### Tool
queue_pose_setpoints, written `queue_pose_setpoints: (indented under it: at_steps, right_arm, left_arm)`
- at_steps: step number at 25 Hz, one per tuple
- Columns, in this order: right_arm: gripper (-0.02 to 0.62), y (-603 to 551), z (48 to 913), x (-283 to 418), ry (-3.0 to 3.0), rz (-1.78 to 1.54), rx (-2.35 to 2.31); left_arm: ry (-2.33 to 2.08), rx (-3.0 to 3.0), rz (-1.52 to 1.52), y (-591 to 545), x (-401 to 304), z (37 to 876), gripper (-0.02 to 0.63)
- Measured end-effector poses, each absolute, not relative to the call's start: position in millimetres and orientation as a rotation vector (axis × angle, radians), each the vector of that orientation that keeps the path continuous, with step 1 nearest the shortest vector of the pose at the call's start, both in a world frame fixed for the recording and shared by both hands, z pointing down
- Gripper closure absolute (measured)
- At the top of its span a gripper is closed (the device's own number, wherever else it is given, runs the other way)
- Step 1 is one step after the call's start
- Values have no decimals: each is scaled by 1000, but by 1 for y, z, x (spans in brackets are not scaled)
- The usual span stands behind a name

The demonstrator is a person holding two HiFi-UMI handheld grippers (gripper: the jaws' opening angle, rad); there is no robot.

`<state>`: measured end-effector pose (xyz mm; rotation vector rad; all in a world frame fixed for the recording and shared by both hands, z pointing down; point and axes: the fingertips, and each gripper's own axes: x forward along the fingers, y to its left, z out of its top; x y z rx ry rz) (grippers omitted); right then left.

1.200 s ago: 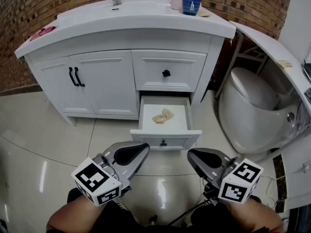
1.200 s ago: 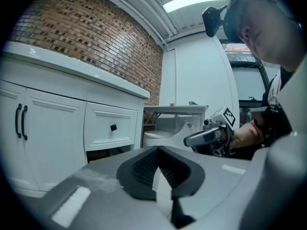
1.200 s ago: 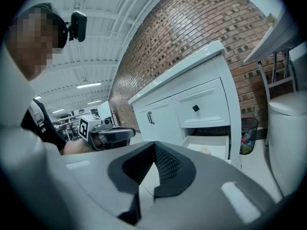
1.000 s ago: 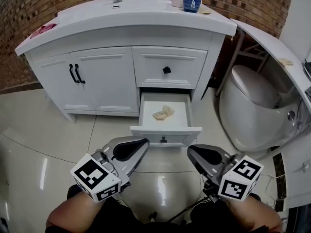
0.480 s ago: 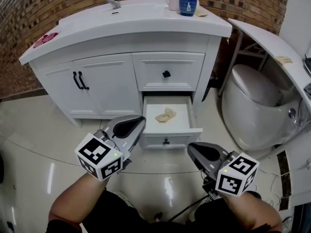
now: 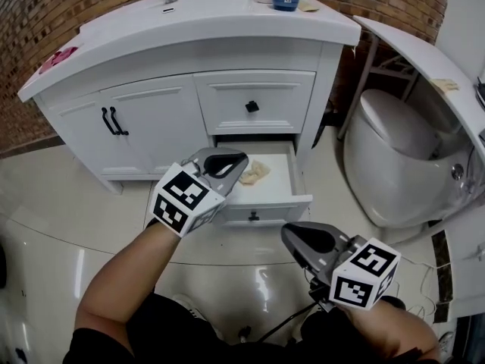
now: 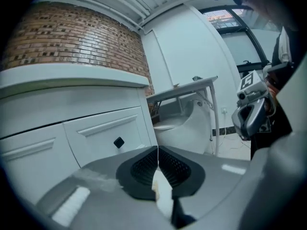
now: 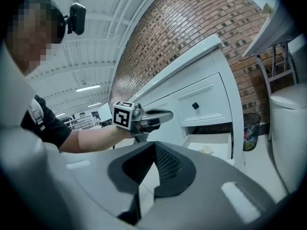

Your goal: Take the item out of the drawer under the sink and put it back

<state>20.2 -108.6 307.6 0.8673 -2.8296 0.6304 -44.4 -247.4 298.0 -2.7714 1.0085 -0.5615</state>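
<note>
Head view: the left gripper [image 6: 231, 160] hangs over the open drawer [image 6: 273, 207], just left of the crumpled beige item [image 6: 255, 173] lying inside. It should spread its jaws before lowering onto the item.

Left gripper view: the jaws are pressed together, with nothing between them.

Right gripper view: the right gripper [image 8: 153, 147] is also closed and empty.

1 second ago the left gripper waited near, beside the right one.

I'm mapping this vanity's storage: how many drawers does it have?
2. The upper drawer is shut, under the counter; the lower drawer, directly below, is pulled open with an item inside. The doors at left may hide more.
</note>
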Motion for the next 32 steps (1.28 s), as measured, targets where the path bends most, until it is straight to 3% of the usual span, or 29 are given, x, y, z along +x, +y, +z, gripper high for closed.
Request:
queue_pose_setpoints:
  at_steps: [18, 23, 28, 32]
  right_arm:
    - [592, -128, 307, 26, -2853, 751, 826]
    - [592, -133, 309, 31, -2853, 790, 838]
    - [592, -137, 305, 34, -2862, 807, 848]
    - [592, -138, 306, 34, -2860, 816, 845]
  left_arm:
    - [592, -2591, -1427, -353, -24, 499, 508]
    - [532, -2600, -1543, -356, -27, 529, 488]
    - [485, -2567, -1618, -356, -24, 547, 494]
    - [474, -2557, -1661, -355, -26, 557, 537]
